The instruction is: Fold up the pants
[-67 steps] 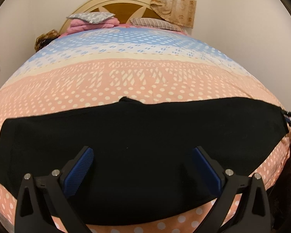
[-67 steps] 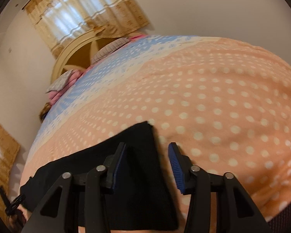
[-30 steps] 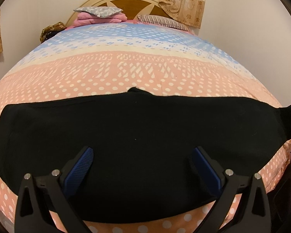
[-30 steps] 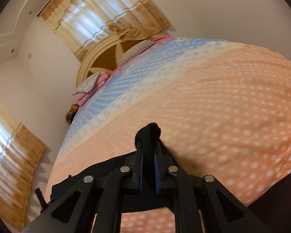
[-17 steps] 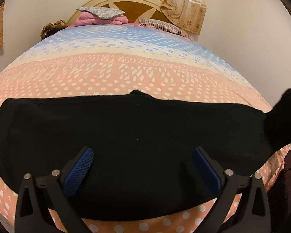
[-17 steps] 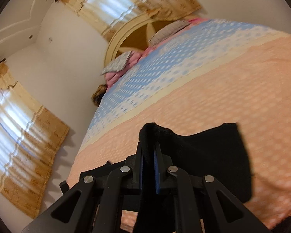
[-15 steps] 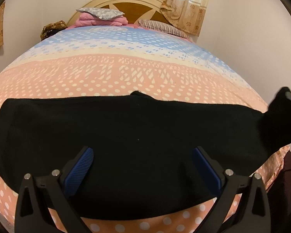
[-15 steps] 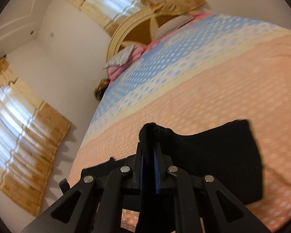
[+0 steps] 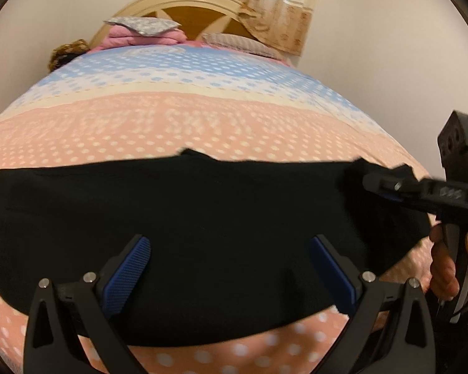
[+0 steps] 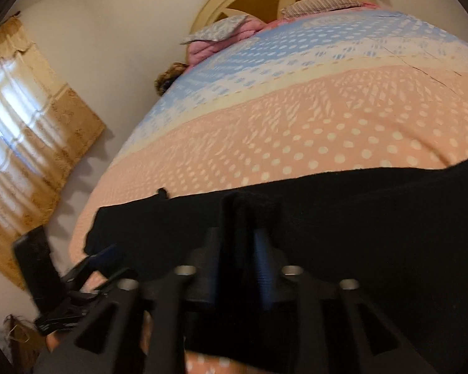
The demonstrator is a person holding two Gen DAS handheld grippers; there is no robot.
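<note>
Black pants (image 9: 202,218) lie flat across the near end of the bed, folded lengthwise into one long strip. My left gripper (image 9: 231,268) is open and empty, hovering low over their near middle. My right gripper (image 10: 249,237) is shut on the pants' right end (image 10: 249,205) and carries it leftward over the strip. It shows in the left wrist view (image 9: 390,187) at the right, above the cloth. The pants (image 10: 374,218) fill the lower half of the right wrist view.
The bed (image 9: 202,118) has a peach, cream and blue dotted cover. Pillows and a pink blanket (image 9: 143,31) lie by the headboard (image 9: 196,6). Walls stand close at the right. A curtained window (image 10: 18,143) is at the left.
My right gripper shut on the pants' right end, lifted it and swung it leftward over the strip. My left gripper stayed open over the middle.
</note>
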